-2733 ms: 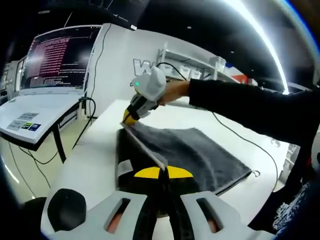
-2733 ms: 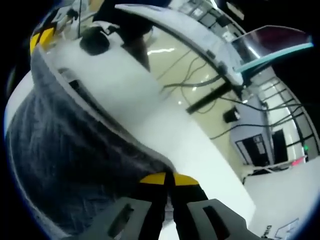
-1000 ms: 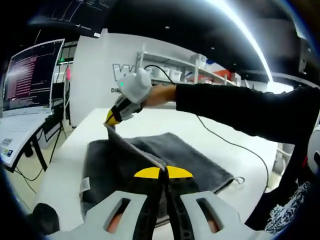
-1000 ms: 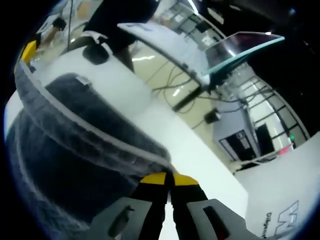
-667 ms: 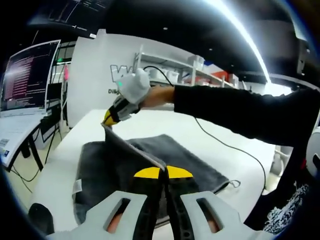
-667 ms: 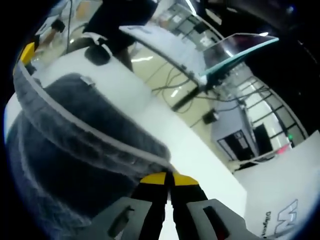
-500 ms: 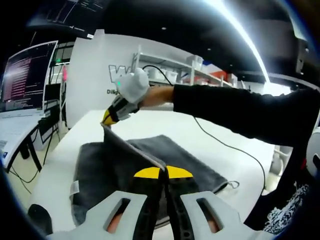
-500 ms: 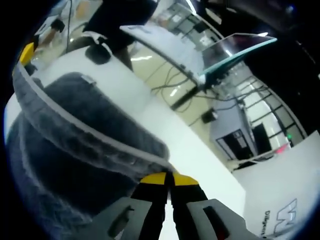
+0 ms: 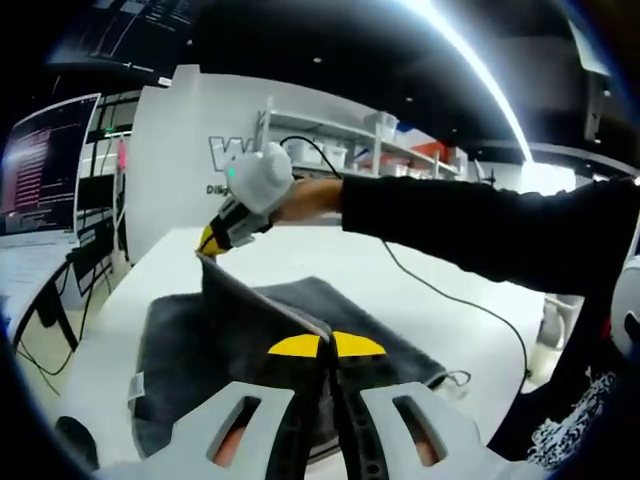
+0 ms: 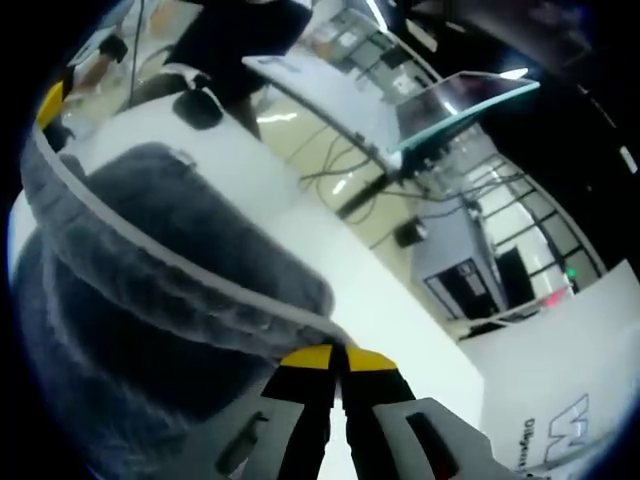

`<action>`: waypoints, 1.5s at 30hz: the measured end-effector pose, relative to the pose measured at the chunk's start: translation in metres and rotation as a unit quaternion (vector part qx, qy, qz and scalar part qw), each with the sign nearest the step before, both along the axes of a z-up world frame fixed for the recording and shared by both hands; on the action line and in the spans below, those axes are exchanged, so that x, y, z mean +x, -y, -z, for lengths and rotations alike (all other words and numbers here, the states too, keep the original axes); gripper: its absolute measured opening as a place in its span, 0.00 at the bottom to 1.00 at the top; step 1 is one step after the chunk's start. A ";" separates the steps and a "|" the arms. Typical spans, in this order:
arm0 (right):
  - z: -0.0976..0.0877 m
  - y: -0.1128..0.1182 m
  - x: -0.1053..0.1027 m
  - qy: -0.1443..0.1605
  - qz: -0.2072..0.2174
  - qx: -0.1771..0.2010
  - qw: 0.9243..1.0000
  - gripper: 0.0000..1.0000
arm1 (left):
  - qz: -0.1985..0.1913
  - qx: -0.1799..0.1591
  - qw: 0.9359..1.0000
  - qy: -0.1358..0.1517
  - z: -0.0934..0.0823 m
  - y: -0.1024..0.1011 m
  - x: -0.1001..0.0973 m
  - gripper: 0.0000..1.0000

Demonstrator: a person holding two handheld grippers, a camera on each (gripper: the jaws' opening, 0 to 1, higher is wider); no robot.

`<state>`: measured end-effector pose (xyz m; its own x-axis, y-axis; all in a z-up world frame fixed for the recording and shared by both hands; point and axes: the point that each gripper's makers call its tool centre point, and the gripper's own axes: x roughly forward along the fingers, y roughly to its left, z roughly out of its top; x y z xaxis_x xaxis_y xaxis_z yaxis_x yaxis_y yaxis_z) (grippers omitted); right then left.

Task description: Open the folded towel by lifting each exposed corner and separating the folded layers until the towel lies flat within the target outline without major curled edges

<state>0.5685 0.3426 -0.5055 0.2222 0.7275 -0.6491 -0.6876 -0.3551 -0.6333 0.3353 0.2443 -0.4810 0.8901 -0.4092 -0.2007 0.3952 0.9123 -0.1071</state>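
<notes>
A dark grey towel with a pale hem lies on a white table, its upper layer raised along one edge. My left gripper is shut on the near corner of that raised edge. The right gripper, held by a person's hand in a black sleeve, is shut on the far corner. In the right gripper view the right gripper pinches the hem of the towel, and the raised edge runs off to the left gripper's yellow tip.
A monitor on a stand sits left of the table. A white wall panel with lettering and shelves stand behind. A black cable crosses the table's right side. A laptop and floor cables lie beyond the table.
Both grippers have carried the raised towel edge leftward across the table. More of the grey layer now lies spread to the left, and the towel's label has come into sight.
</notes>
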 end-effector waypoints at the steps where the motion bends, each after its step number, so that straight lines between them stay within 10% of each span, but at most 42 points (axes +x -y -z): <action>1: 0.000 0.002 0.000 0.001 0.000 -0.001 1.000 0.00 | 0.001 0.000 1.000 0.001 -0.001 0.002 0.000 0.00; 45: -0.017 0.082 0.004 0.013 0.048 0.023 0.999 0.00 | 0.054 0.001 0.998 0.018 -0.010 0.072 0.001 0.00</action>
<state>0.5727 0.2606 -0.4885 0.3080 0.7316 -0.6082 -0.7004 -0.2583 -0.6654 0.3361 0.1727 -0.4709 0.8479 -0.5020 -0.1707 0.4942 0.8648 -0.0884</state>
